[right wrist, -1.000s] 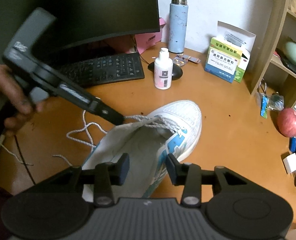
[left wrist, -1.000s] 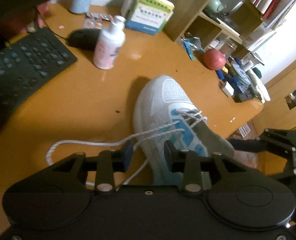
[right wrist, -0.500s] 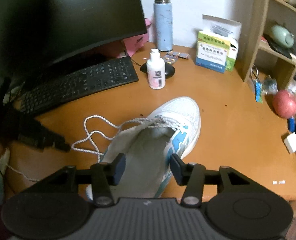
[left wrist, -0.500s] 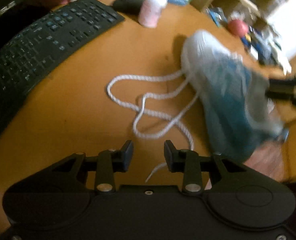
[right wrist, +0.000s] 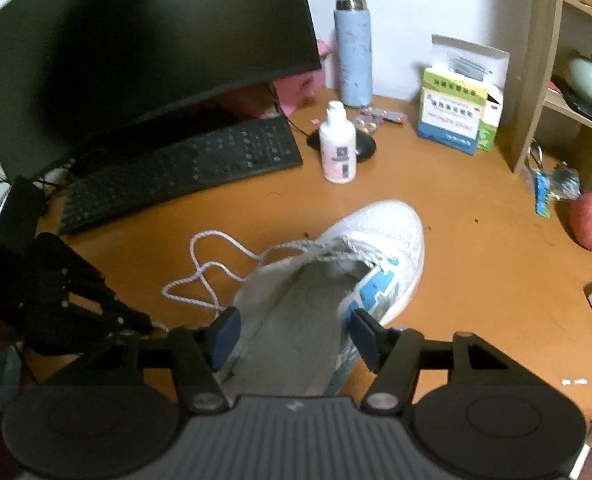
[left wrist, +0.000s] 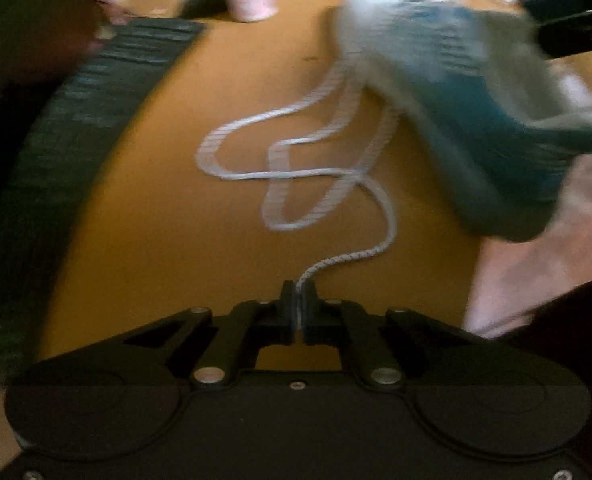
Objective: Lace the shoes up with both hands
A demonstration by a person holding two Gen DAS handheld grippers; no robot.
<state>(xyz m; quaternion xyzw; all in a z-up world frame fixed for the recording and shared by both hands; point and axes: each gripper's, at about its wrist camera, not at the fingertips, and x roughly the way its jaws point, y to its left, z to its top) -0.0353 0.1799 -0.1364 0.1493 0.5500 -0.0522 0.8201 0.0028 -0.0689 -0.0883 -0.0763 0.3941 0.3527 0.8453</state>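
1. Shoe lace, a white braided cord [left wrist: 296, 176], lies in loose loops on the orange-brown wooden surface [left wrist: 143, 240], left of the shoe; its free end is clenched in the left tool [left wrist: 299, 300].
2. Left tool also shows at the surface's left edge in the right wrist view [right wrist: 135, 320].
3. White mesh sneaker with blue side panels [right wrist: 376, 240] lies mid-surface, toe toward the far edge.
4. Right tool [right wrist: 291, 336] is released, its jaws opening either side of the sneaker's heel opening without pressing it.
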